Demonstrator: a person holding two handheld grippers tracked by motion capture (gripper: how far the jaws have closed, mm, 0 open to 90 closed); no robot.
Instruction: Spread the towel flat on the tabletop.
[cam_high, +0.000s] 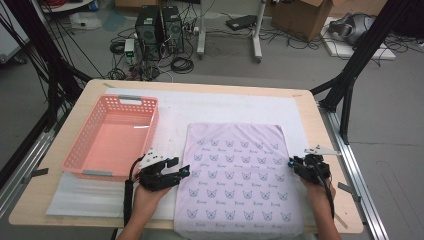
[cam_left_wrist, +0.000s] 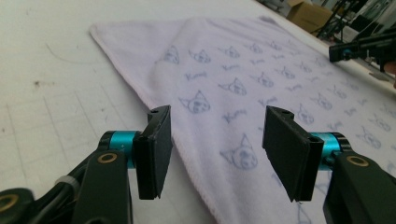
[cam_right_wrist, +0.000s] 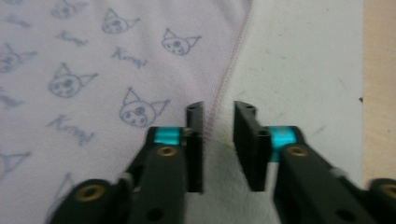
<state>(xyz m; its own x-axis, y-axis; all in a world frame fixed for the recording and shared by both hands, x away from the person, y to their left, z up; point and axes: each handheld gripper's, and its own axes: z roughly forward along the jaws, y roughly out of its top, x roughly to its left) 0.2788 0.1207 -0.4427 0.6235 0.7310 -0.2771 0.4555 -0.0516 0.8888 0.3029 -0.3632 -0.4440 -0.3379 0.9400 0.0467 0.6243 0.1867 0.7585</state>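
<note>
**Grippers at both side hems of the printed towel**

Left gripper sits near the tabletop's front edge, just right of the pink basket, jaws pointing right at the towel. In the left gripper view the jaws stand well apart w/ nothing pinched; the towel's left hem runs on the mat between them, pads clear of the cloth. Released.

Pink basket: left half of the tabletop, on the white mat, long side running front to back, nothing visible inside. Its right wall is near the towel's left hem, not touching.

Towel: pale lilac, small cat-face print, spread flat in the middle-right part of the tabletop. Far edge lies on the mat about halfway back; near edge hangs over the tabletop's front edge. Surface mostly smooth, hems straight.

Right gripper is at the towel's right hem, near the tabletop's right edge, jaws pointing left. In the right gripper view the jaws are partly apart, a narrow gap between pads, straddling the stitched hem; hem runs up through the gap, lilac cloth on one side, white mat on the other. Pads don't press the cloth: not grasping.
</note>
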